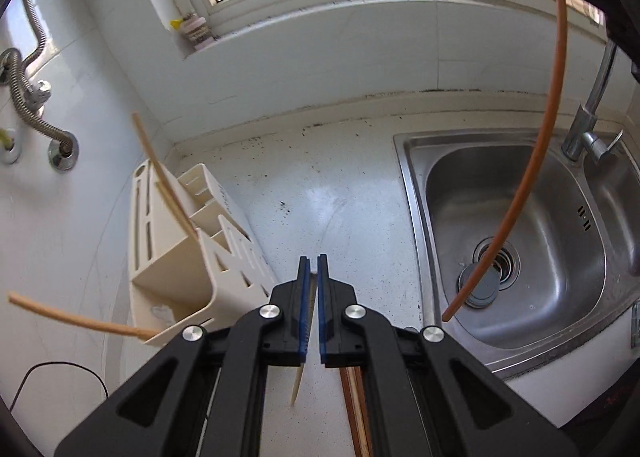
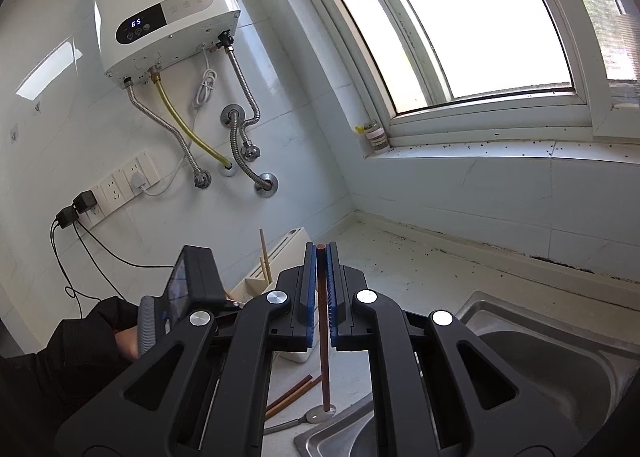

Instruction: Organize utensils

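In the left wrist view, the left gripper (image 1: 314, 269) sits low in the centre, its blue pads nearly together, clamping a pale chopstick (image 1: 297, 387) whose tip pokes out below them. A cream utensil rack (image 1: 176, 257) at left centre holds two pale chopsticks, with a third jutting out at lower left. Only here do the sink (image 1: 520, 225) basin and drain show, crossed by a long brown chopstick (image 1: 548, 137). In the right wrist view, the right gripper (image 2: 321, 257) pinches that brown chopstick (image 2: 325, 369) upright between narrow pads; two more brown ones (image 2: 290, 397) lie on the counter below. Only this view shows the water heater (image 2: 160, 5) at upper left.
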The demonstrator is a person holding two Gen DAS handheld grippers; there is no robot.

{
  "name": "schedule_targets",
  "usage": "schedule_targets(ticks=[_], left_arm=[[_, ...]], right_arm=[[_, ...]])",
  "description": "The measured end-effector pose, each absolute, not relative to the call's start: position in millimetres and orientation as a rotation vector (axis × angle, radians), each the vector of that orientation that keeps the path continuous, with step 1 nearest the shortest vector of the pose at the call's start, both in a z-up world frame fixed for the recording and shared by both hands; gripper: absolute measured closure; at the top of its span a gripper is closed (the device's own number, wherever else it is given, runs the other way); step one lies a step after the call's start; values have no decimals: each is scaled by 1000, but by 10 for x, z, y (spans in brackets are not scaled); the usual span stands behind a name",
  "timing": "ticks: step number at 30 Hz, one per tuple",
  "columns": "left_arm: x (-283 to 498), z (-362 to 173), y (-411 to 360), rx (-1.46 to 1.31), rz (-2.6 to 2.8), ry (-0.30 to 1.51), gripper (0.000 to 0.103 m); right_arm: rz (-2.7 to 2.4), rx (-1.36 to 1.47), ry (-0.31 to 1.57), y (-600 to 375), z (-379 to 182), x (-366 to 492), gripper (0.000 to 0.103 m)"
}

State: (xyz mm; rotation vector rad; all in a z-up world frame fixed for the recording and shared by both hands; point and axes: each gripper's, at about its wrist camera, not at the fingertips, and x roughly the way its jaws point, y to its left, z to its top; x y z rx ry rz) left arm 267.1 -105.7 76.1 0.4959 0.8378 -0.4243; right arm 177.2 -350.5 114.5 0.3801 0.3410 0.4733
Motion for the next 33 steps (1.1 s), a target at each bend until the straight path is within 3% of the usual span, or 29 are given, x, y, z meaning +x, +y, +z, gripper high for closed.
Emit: schedule_targets(ticks=[17, 29, 33], left_arm=[[2147, 1593, -172, 247, -414, 605, 103], [2016, 1124, 131, 291, -404, 678, 103], [2072, 891, 147, 380, -416, 721, 97]], right_arm=[[534, 275, 268, -2608, 1755, 1855, 98], [521, 262, 280, -2529, 1728, 1813, 98], [509, 255, 284, -2522, 1719, 1835, 98]])
